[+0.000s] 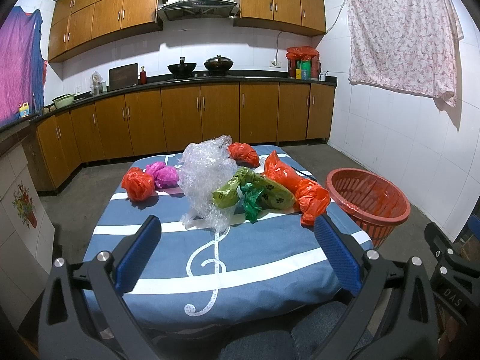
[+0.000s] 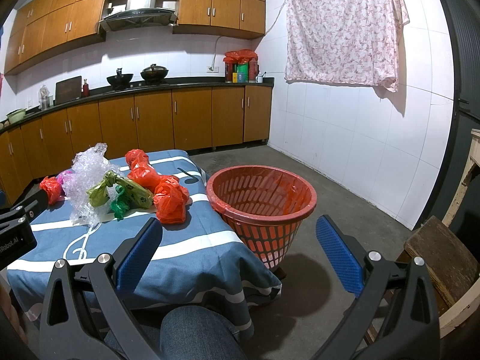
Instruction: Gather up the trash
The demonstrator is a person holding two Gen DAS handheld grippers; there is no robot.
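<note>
Crumpled plastic trash lies on a blue striped tablecloth (image 1: 255, 270): clear bubble wrap (image 1: 207, 177), several orange bags (image 1: 312, 201), a pink bag (image 1: 163, 174), olive paw-print bags (image 1: 258, 189) and a green bag (image 1: 252, 204). A red basket (image 1: 369, 201) lined with a red bag stands right of the table, and shows in the right wrist view (image 2: 264, 207). My left gripper (image 1: 237, 225) is open and empty, short of the pile. My right gripper (image 2: 238, 225) is open and empty, in front of the basket. The pile shows there too, with bubble wrap (image 2: 87, 180) and an orange bag (image 2: 171, 201).
Kitchen cabinets and a counter with woks (image 1: 183, 69) run along the back wall. A floral cloth (image 1: 402, 33) hangs on the right wall. A wooden stool (image 2: 444, 258) stands at the right. My knee (image 2: 195, 333) is below the table edge. Concrete floor surrounds the basket.
</note>
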